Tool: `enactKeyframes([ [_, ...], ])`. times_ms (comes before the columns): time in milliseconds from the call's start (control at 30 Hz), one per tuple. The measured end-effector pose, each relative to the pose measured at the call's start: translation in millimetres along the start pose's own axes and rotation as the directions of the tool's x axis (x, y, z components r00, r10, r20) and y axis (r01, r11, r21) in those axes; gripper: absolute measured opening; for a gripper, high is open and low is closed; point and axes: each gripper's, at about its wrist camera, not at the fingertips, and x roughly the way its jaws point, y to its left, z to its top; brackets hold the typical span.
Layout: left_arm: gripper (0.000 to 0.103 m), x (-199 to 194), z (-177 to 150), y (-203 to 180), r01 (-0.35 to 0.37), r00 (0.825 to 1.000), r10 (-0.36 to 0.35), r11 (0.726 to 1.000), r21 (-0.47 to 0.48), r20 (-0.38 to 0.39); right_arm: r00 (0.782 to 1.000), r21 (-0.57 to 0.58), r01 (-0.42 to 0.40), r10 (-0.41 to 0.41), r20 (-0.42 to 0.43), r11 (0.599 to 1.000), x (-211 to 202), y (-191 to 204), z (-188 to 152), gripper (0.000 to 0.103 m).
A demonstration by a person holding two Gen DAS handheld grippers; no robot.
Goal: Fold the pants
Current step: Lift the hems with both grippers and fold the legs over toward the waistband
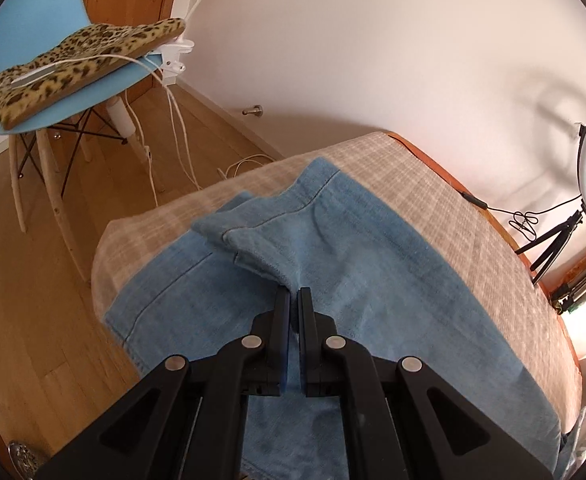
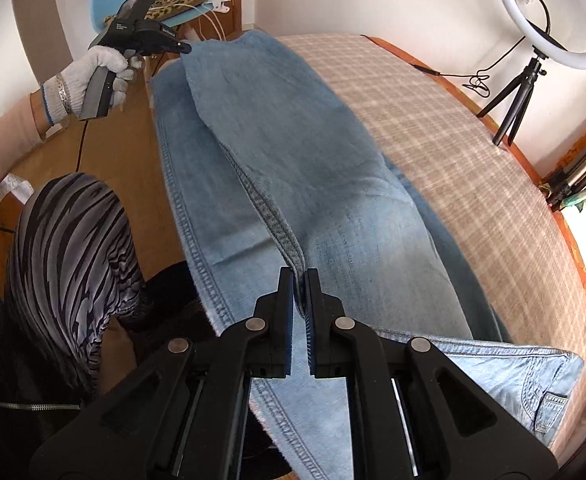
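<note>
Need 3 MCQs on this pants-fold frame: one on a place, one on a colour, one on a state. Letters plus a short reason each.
1. Where does the ring light stand?
A. on the blue chair
B. on a tripod at the table's far edge
C. on the floor beside the person

2. What colour are the pants?
A. black
B. light blue denim
C. beige

3. How is the right gripper?
A. wide open above the cloth
B. shut on a seam of the pants
C. holding a cable

Answers:
1 B: the black tripod's legs rest by the orange rim of the table.
2 B: faded blue denim lies on the checked cloth.
3 B: its fingers pinch the stitched seam; the left gripper likewise pinches a pant-leg end.
</note>
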Motion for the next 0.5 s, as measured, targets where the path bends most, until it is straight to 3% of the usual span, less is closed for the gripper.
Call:
enactKeyframes([
  [367,0.001,-24,-33,42,0.051,0.999,-0.05,0.997,-0.057,0.016,0.988,-0.018,-0.051,0.048,-0.149,0.999,10,12,-15,0.006],
  [433,0.001,-21,-37,45,0.077,0.997,-0.077,0.996,-0.05,0.0,0.982,-0.011,-0.062,0.059,-0.182,0.998,14,7,-6,0.006],
  [500,0.001,-13,-37,50,0.089,0.996,-0.09,0.994,-0.065,-0.016,0.983,-0.003,-0.067,0.065,-0.172,0.998,14,3,10,0.013],
])
